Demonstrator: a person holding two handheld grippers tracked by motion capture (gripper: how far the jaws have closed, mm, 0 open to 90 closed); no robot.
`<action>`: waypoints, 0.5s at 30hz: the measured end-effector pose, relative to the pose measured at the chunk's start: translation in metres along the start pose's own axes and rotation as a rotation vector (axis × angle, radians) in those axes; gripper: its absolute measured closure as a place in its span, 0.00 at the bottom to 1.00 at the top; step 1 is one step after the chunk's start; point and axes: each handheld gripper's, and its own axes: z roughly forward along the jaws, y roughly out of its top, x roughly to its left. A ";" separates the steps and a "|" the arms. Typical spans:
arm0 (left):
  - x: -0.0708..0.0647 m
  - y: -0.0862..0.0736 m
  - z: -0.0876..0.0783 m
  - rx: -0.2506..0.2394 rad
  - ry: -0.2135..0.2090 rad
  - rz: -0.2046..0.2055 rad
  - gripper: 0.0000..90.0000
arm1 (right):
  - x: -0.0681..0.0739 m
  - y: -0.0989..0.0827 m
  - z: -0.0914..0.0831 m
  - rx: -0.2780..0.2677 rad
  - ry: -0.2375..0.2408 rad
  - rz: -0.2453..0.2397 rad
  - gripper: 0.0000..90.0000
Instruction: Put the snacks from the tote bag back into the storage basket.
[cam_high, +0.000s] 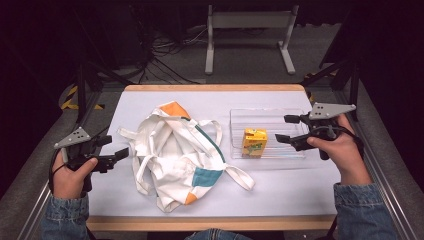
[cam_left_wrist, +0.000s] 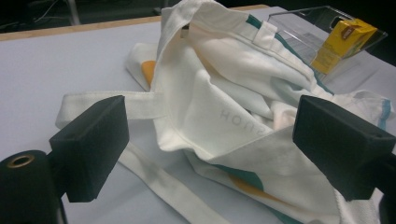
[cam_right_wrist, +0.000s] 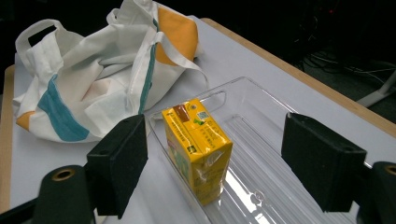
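A crumpled white cloth bag (cam_high: 172, 155) with orange and teal patches lies in the middle of the table. To its right a yellow drink carton (cam_high: 254, 142) stands upright in a clear plastic tray (cam_high: 265, 114). My left gripper (cam_high: 117, 147) is open at the bag's left edge, pointing at it. In the left gripper view the bag (cam_left_wrist: 224, 93) and its straps lie just beyond the wide jaws of that gripper (cam_left_wrist: 210, 126). My right gripper (cam_high: 282, 129) is open over the tray's right part, clear of the carton. In the right gripper view the carton (cam_right_wrist: 198, 144) stands ahead of the jaws, untouched.
The table is white with a wooden edge (cam_high: 210, 222). A bag strap (cam_high: 240, 177) trails toward the front right. Beyond the table's far edge are a white metal stand (cam_high: 250, 30) and cables on the floor. Dark frames flank both sides.
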 end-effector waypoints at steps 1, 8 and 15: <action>-0.001 -0.001 0.000 0.002 -0.001 0.002 0.13 | 0.001 -0.002 -0.002 -0.003 -0.005 0.004 0.25; -0.003 -0.006 -0.001 -0.008 -0.021 0.014 0.11 | 0.010 -0.019 -0.018 0.000 -0.088 0.035 0.25; 0.000 -0.011 -0.006 -0.011 -0.014 0.016 0.10 | 0.019 -0.040 -0.017 -0.036 -0.124 0.071 0.25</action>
